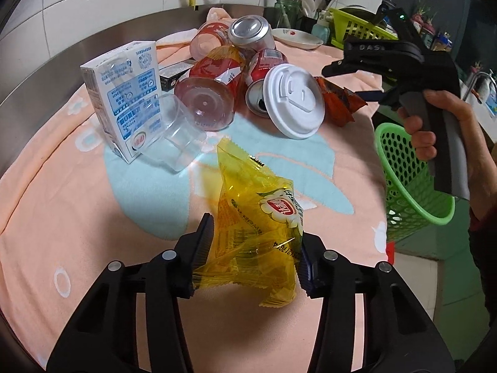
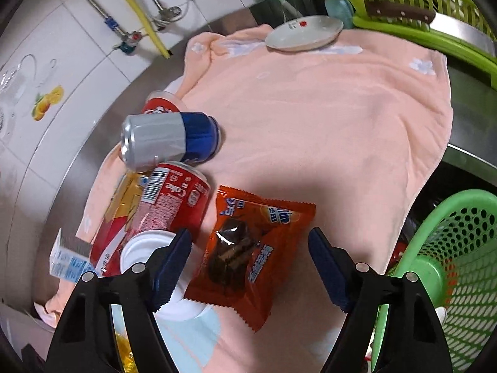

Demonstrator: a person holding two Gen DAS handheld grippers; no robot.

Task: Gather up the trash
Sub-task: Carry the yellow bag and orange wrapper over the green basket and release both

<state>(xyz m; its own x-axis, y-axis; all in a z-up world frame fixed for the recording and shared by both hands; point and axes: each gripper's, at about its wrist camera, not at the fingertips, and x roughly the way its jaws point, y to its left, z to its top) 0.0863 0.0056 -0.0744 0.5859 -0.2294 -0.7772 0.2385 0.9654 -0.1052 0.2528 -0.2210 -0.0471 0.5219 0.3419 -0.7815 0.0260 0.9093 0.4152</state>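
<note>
Your left gripper (image 1: 253, 259) pinches the yellow wrapper (image 1: 257, 217) for the green basket (image 1: 413, 183), while your right gripper (image 2: 250, 267) straddles the orange wrapper (image 2: 248, 248), jaws still clear.

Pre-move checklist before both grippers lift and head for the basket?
1. Left gripper pads on yellow wrapper: ok.
2. Yellow wrapper held firmly: cannot tell.
3. Right gripper straddles orange snack packet, jaws not closed on it: not ok.
4. White cup lid clear of the right gripper's finger: not ok, they overlap.
5. Green basket mouth unobstructed: ok.
</note>
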